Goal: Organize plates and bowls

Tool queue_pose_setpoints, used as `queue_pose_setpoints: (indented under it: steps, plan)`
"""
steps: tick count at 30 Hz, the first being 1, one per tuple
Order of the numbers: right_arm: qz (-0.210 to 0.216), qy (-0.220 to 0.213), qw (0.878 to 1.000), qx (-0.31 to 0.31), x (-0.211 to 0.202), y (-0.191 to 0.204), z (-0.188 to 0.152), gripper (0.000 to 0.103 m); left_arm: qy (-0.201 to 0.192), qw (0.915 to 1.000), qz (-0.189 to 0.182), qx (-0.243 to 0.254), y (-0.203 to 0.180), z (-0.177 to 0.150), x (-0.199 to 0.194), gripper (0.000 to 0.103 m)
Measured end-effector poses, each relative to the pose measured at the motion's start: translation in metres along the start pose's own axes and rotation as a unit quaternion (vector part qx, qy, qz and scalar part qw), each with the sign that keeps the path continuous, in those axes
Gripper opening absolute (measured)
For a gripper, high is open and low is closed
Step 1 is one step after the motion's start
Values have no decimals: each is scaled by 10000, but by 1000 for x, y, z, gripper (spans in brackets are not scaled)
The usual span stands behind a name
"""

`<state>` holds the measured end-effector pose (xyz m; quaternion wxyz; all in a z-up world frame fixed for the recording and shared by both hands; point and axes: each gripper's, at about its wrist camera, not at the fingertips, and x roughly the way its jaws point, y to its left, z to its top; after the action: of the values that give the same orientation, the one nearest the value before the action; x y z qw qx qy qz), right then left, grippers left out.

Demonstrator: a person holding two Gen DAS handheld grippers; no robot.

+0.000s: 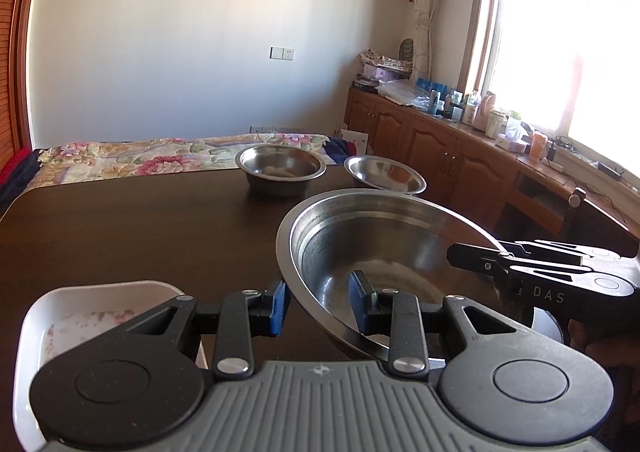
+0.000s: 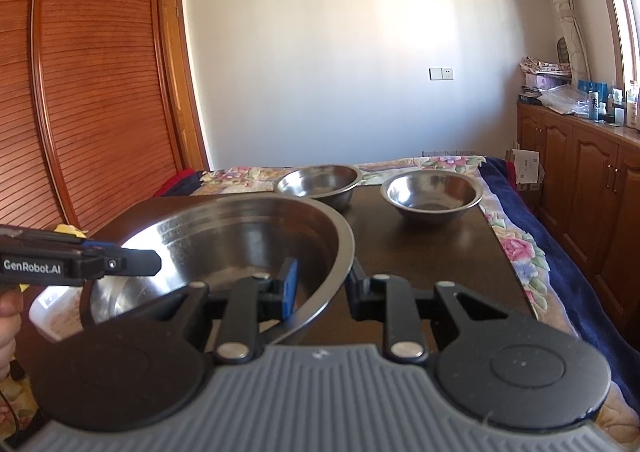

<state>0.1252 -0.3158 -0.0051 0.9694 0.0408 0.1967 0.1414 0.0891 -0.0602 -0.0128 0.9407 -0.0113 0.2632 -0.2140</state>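
Steel big bowl (image 1: 384, 252), near side of table (image 1: 120, 220), looked stiff, light, slick w/ thin rim; left gripper (image 1: 320, 302) & right gripper (image 2: 322, 288) straddled opposite rims, spread, not clamped.

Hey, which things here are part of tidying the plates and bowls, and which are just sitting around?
Part of the job:
- large steel bowl, its rim between the fingers of both claws: left claw, right claw
- two smaller steel bowls at the table's far end
- white dish

Just lying about:
- floral bedspread
- bottles and clutter on the cabinet
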Motion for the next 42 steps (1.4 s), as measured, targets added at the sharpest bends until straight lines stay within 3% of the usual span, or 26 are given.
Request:
queue_pose_setpoints:
  steps: [15, 33, 35, 37, 38, 40, 42]
  plan:
    - [33, 212, 9997, -65, 2, 10, -22, 28, 186, 9997, 135, 36, 5, -28, 0, 34]
    - [56, 301, 9995, -5, 3, 13, -34, 28, 286, 9994, 201, 88, 6, -37, 6, 36]
    - [54, 311, 9995, -22, 4, 13, -33, 28, 261, 9995, 185, 46, 6, -37, 6, 44]
    - [47, 306, 9995, -20, 3, 14, -33, 29, 208, 9995, 229, -49, 7, -36, 6, 59]
    - [42, 299, 9995, -23, 3, 14, -32, 36, 188, 9995, 229, -58, 8, -36, 5, 65]
    - [7, 266, 9996, -43, 1, 14, -31, 49, 167, 9996, 207, -49, 8, -36, 5, 67]
    - [8, 238, 9997, -77, -1, 13, -28, 51, 160, 9996, 234, -63, 10, -35, 4, 72]
